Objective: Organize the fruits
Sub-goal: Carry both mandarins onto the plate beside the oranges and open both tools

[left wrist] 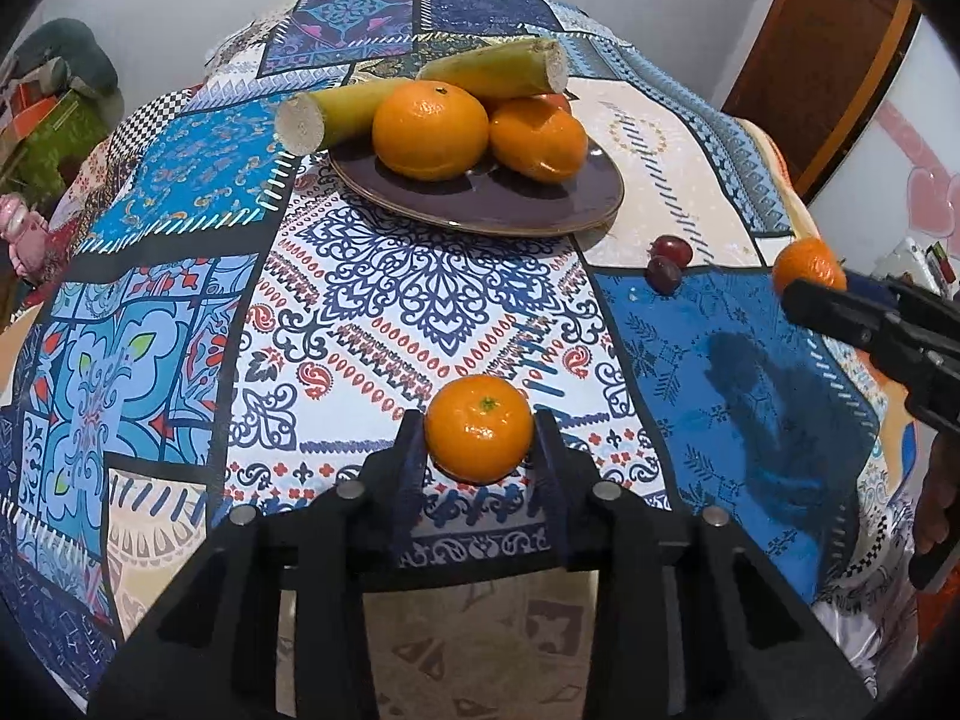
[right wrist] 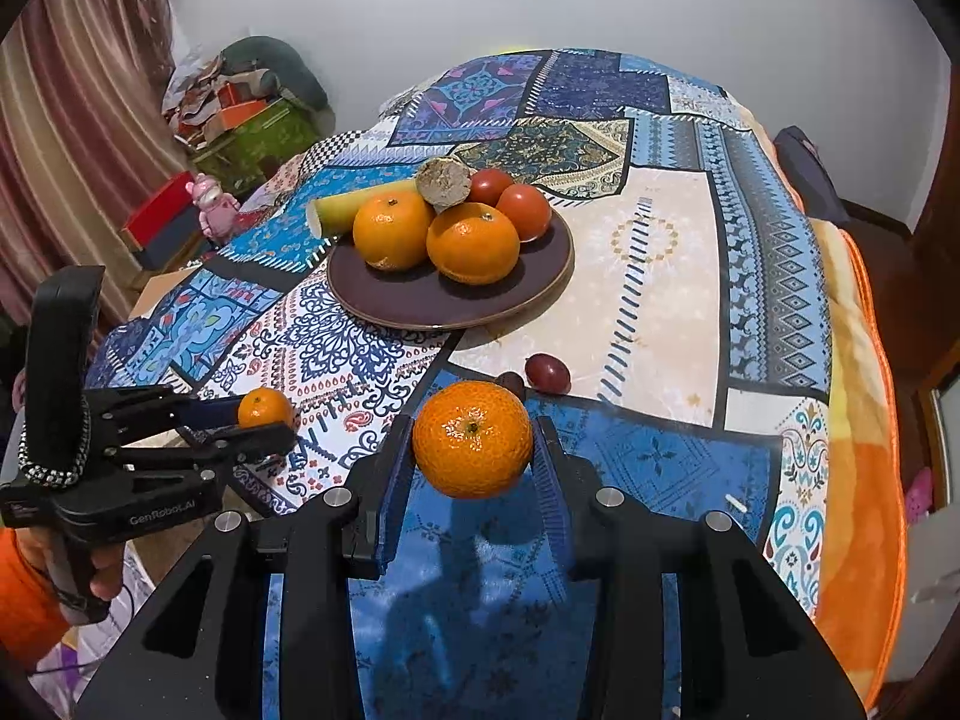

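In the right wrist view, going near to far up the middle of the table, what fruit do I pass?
Held tangerine in the right gripper → two dark red grapes on the cloth → two tangerines at the plate's front → tomatoes behind them.

Left wrist view looks steeply down along its fingers from the near table edge toward the plate point(left wrist: 480, 204), close in. Right wrist view sits just to its right, angled down the same way. Both share the plate, patterned tablecloth point(left wrist: 372, 276) and back wall point(right wrist: 690, 6).
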`<state>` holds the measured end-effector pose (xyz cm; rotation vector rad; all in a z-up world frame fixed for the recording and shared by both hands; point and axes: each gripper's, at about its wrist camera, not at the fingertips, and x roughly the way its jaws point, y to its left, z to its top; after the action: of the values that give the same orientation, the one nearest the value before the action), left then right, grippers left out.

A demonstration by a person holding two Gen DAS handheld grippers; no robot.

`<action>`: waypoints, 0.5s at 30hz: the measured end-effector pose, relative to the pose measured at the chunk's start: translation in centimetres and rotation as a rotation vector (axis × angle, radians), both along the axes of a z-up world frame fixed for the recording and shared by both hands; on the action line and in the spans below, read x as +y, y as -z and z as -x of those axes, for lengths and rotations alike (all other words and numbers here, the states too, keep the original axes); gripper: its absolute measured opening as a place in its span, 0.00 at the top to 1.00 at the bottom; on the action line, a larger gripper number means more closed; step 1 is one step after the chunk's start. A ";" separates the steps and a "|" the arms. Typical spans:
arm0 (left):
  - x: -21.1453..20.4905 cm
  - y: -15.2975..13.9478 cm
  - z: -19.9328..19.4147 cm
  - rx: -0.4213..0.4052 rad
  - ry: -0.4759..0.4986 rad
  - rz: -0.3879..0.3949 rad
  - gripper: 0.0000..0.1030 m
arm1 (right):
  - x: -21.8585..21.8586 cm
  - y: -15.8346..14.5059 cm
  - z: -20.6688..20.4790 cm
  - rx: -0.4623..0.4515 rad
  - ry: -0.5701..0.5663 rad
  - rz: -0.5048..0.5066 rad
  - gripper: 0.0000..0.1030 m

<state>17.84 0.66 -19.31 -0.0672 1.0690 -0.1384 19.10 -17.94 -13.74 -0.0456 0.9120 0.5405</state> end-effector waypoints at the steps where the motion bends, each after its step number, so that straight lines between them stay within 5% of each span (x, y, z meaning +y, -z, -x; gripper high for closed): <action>1: 0.1 -0.1 0.0 -0.002 -0.001 0.004 0.66 | 0.0 0.0 0.1 0.001 0.001 -0.001 0.65; 15: 1.9 -3.8 -3.0 -0.096 -0.022 0.023 0.66 | 3.3 0.0 -2.4 -0.011 -0.040 -0.007 0.65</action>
<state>20.86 2.59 -15.55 -0.0923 0.9706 -0.1331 21.48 -14.65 -13.77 -0.0606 0.8996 0.5807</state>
